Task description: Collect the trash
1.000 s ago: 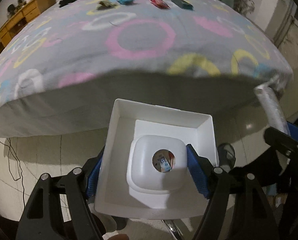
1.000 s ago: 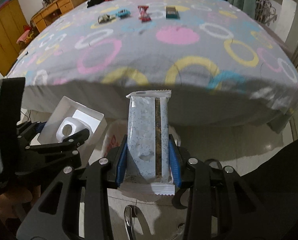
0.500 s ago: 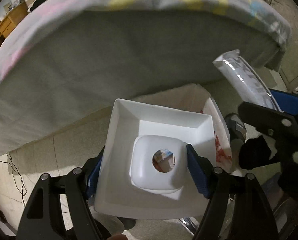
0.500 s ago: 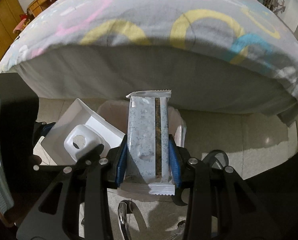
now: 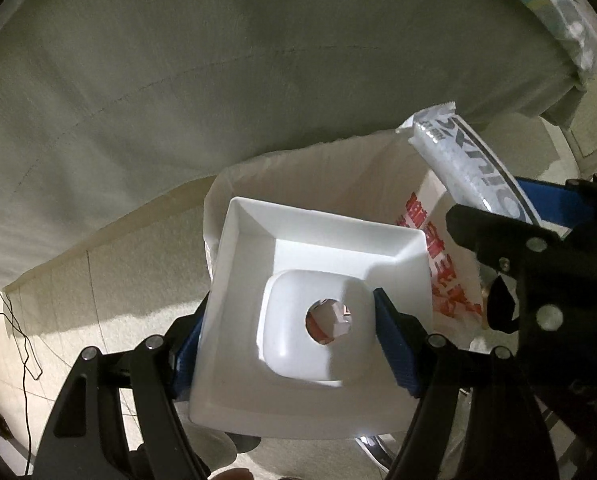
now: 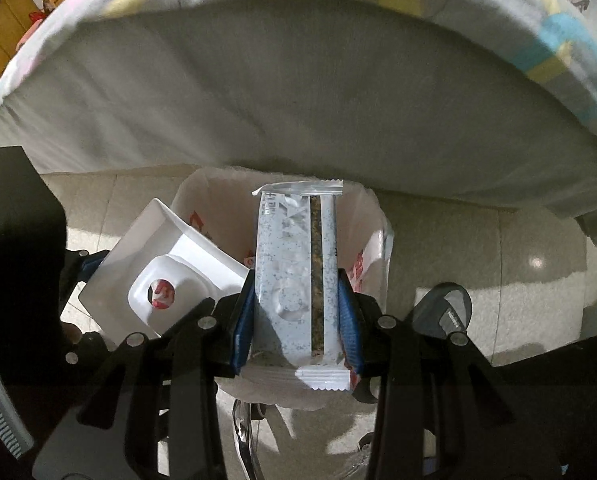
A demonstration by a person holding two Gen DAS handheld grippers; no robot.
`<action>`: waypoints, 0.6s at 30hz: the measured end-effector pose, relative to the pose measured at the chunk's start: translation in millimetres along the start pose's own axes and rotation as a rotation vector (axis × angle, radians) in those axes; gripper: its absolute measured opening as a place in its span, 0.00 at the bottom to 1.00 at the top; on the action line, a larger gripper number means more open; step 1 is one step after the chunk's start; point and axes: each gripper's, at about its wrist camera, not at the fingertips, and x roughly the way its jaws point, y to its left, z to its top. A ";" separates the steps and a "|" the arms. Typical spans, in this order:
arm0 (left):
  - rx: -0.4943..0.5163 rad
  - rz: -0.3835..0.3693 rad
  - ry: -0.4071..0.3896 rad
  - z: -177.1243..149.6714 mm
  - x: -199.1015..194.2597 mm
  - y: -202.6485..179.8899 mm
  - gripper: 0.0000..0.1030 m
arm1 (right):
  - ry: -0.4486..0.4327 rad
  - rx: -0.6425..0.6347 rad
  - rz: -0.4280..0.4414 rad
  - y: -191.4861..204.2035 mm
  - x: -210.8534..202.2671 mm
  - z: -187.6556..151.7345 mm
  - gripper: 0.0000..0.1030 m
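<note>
Trash should drop only when fully above the bag (image 6: 372,236). Left gripper (image 5: 286,332) clamps the tray (image 5: 254,280); right gripper (image 6: 296,312) clamps the wrapper (image 6: 286,280).

Home bedroom: bed (image 6: 298,92), wooden dresser (image 6: 2,32).

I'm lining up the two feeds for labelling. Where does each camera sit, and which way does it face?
Left wrist: on the left claw, facing down past its white plastic tray into the trash bag by the bed; the right claw enters at right.
Right wrist: on the right claw, facing down along its snack wrapper into the same bag; the left claw enters at left.
Shared: tray, wrapper, bag, bed.
</note>
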 end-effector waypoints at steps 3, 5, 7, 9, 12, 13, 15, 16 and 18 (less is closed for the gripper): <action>-0.013 -0.003 0.015 0.9 4.9 4.0 0.71 | 0.012 0.003 0.004 -3.0 6.2 0.9 0.36; -0.020 -0.006 0.025 3.0 7.1 11.3 0.71 | 0.020 0.006 0.007 -2.6 10.8 1.5 0.36; -0.024 -0.009 0.034 4.6 9.5 13.9 0.71 | 0.029 0.011 0.009 -3.5 14.1 4.5 0.36; -0.029 -0.004 0.046 5.2 12.8 15.7 0.72 | 0.037 0.016 0.012 -6.7 18.1 6.4 0.36; -0.038 0.001 0.057 3.4 15.7 17.1 0.73 | 0.056 0.023 0.027 -7.1 21.2 5.3 0.42; -0.041 -0.001 0.064 3.2 17.1 18.2 0.78 | 0.059 0.025 0.030 -7.4 22.6 5.5 0.52; -0.046 -0.007 0.068 4.5 23.1 16.0 0.82 | 0.055 0.027 0.036 -7.4 23.7 5.4 0.65; -0.044 -0.005 0.066 4.4 23.1 15.8 0.83 | 0.052 0.029 0.034 -7.8 23.8 5.8 0.69; -0.042 -0.002 0.069 3.5 21.8 13.1 0.86 | 0.049 0.038 0.034 -8.0 22.0 6.4 0.71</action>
